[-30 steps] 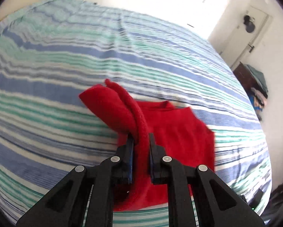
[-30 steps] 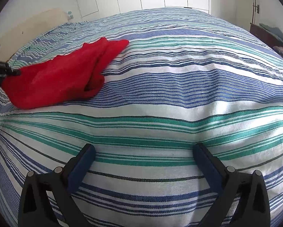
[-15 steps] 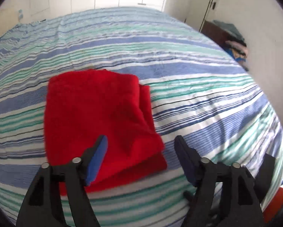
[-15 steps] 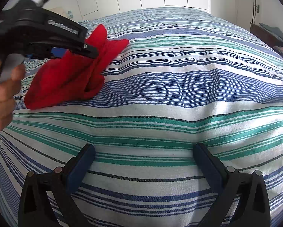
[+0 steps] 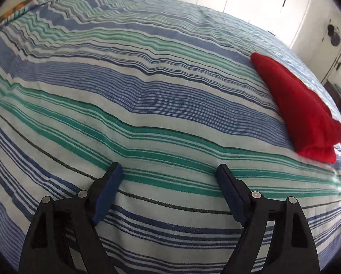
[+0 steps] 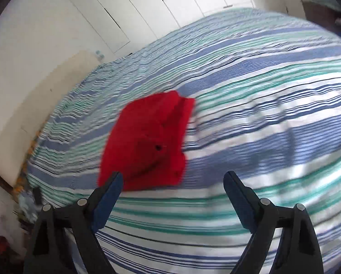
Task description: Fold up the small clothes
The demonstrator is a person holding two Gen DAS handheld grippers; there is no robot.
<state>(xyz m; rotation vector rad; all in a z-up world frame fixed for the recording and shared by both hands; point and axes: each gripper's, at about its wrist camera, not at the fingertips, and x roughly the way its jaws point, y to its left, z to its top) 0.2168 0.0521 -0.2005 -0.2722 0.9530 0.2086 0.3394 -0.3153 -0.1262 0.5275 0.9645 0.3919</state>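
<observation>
A folded red garment (image 5: 300,109) lies on a bed covered with a blue, green and white striped bedspread (image 5: 129,96), seen at the right edge of the left wrist view, well apart from the left gripper (image 5: 168,171). That gripper hangs over bare stripes with its jaws spread wide and nothing between its blue-padded fingers (image 5: 111,182).

In the right wrist view, blurred by motion, the same red garment (image 6: 147,141) sits left of centre on the bedspread (image 6: 261,105), folded into a compact packet with a layered edge on its right side. The right gripper (image 6: 172,178) points toward it, its jaws closing though wide apart, with nothing between them; its left finger (image 6: 108,191) overlaps the garment's near corner in the picture, but whether it touches the cloth cannot be told.

White wardrobe doors (image 6: 161,6) stand beyond the far side of the bed.
</observation>
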